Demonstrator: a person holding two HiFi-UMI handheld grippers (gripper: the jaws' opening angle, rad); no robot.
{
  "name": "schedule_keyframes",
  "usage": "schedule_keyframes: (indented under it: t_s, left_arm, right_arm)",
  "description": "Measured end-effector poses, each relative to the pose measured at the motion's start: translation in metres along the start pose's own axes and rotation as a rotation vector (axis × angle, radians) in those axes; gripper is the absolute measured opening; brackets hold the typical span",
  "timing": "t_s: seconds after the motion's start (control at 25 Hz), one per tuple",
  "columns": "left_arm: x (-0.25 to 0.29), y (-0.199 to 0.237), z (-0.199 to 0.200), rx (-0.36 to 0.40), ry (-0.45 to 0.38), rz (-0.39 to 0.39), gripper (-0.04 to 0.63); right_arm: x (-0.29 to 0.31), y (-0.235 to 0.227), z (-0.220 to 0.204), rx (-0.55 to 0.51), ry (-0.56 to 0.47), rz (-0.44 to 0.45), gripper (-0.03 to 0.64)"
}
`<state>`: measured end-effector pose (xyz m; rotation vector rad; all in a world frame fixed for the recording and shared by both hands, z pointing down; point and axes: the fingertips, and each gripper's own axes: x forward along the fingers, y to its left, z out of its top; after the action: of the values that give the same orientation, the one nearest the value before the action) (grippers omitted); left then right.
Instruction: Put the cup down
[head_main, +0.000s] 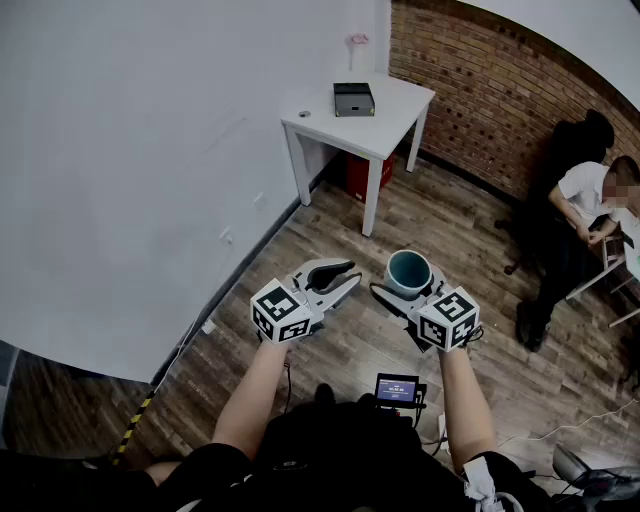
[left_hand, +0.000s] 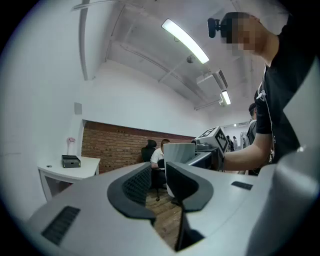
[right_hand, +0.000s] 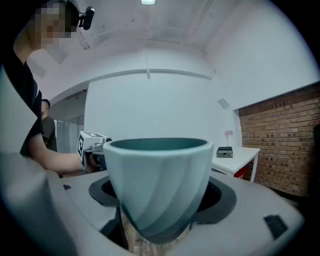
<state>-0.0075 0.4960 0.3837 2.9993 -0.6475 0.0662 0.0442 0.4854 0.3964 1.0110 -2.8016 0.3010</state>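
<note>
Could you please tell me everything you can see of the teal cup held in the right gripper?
The pale teal tapered cup has a smooth, glazed-looking wall with broad swirling facets, a wide round rim and a narrower, darker base. Its inside is a deeper teal and looks empty; no handle shows. It stands upright, clamped at its lower half between the dark padded jaws of the right gripper. It is held in the air above the wooden plank floor and touches nothing else.

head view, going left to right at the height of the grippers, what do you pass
left gripper -> teal cup -> seated person in a white shirt
</note>
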Motion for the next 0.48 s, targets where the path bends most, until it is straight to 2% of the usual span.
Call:
schedule_keyframes:
  t_s: [0.48]
  left_arm:
    - [-0.0010,0.0070,0.0019,0.001,-0.001,0.003,0.084]
  right_arm:
    - [0.0072,0.0006,0.0041,-0.007,-0.005,0.017,0.393]
